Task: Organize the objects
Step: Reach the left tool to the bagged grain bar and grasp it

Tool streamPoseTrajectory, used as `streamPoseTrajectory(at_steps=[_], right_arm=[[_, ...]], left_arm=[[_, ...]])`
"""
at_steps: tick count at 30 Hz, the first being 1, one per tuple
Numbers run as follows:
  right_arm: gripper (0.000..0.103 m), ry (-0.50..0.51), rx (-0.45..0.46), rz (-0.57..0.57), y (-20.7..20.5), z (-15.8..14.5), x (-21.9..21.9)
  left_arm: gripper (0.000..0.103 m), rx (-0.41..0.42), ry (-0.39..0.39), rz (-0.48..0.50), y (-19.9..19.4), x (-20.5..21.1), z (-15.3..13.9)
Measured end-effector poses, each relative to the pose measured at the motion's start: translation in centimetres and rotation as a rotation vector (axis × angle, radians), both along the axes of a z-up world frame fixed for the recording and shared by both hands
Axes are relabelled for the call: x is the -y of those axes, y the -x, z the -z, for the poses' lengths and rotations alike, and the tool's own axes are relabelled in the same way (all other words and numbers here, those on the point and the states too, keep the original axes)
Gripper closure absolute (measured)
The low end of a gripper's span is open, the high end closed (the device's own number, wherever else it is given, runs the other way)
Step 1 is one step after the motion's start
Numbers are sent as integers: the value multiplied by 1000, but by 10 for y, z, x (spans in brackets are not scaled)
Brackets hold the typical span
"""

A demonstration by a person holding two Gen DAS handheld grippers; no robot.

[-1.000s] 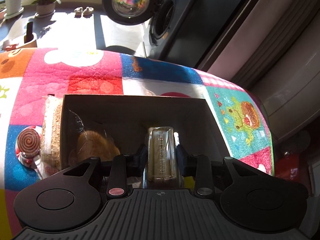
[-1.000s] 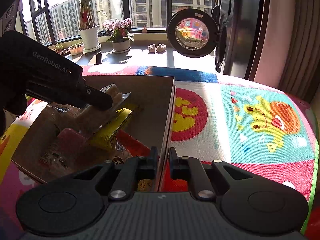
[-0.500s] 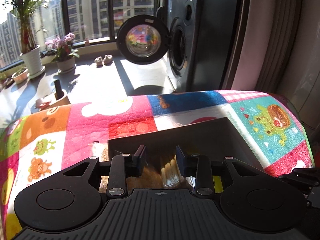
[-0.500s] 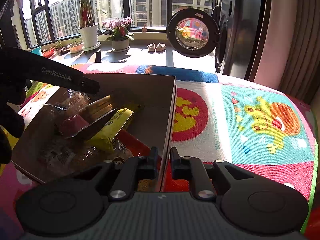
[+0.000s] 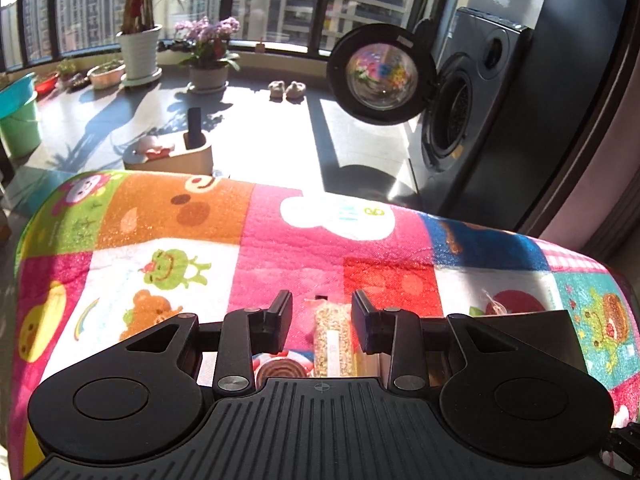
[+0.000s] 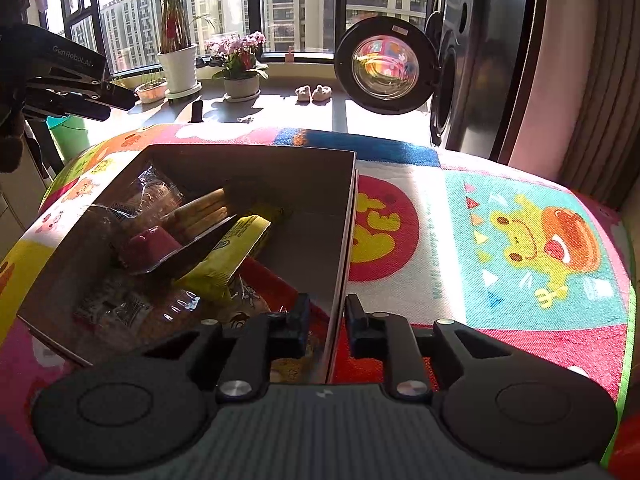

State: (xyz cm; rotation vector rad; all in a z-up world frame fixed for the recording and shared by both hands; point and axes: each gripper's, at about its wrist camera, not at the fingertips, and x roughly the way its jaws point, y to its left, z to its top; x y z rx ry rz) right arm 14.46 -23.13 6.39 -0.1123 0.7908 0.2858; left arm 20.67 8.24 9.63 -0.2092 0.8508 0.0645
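Observation:
A brown cardboard box (image 6: 345, 240) lies on the colourful play mat (image 6: 520, 240). It holds several snacks: a clear pack of biscuit sticks (image 6: 200, 210), a yellow packet (image 6: 236, 252) and a maroon cup (image 6: 148, 242). My right gripper (image 6: 327, 316) straddles the box's right wall; its jaws are opening and the pads stand off the wall. My left gripper (image 5: 322, 312) is open and holds nothing; it hovers left of the box corner (image 5: 540, 332). On the mat below it lie a grain packet (image 5: 334, 340) and a swirl lollipop (image 5: 280, 368). The left gripper (image 6: 80, 92) also shows at the upper left of the right wrist view.
Beyond the mat's far edge, a washing machine (image 5: 460, 120) stands with its round door (image 5: 380, 80) swung open. Potted plants (image 5: 208, 64), a green bucket (image 5: 16, 120), a wooden stand (image 5: 176, 156) and small slippers (image 5: 286, 90) sit on the sunlit floor.
My left gripper let go of the biscuit stick pack in the box, then rose out and swung left over the mat. My right jaws have parted around the box wall.

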Motion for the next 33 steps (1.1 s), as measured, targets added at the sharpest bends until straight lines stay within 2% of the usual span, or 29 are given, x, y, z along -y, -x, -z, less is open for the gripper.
streamPoseTrajectory(at_steps=[2, 6, 8, 10, 12, 16, 23, 28, 31, 33], right_arm=[[81, -1, 1, -2, 0, 0, -1], [81, 1, 1, -3, 0, 1, -1], [81, 2, -2, -4, -1, 1, -1], [81, 6, -4, -5, 0, 2, -1], [81, 8, -7, -6, 0, 3, -2], [81, 14, -10, -5, -1, 5, -2], [81, 13, -13, -8, 1, 6, -1], [81, 12, -12, -8, 2, 6, -2], [81, 14, -11, -9, 3, 6, -1], [81, 16, -10, -10, 3, 6, -2]], left_arm=[[67, -48, 23, 0, -3, -6, 16], [67, -78, 33, 2, 0, -5, 37], [67, -81, 29, 30, 2, 1, 41], [74, -74, 10, 60, 5, 7, 40], [76, -75, -10, 83, 7, 10, 39], [72, -84, -37, 130, 19, 10, 39], [69, -105, -109, 215, 70, 4, 40], [61, -124, -174, 205, 109, -9, 45], [61, -127, -207, 193, 124, -12, 47], [62, -146, -222, 224, 132, -8, 50]])
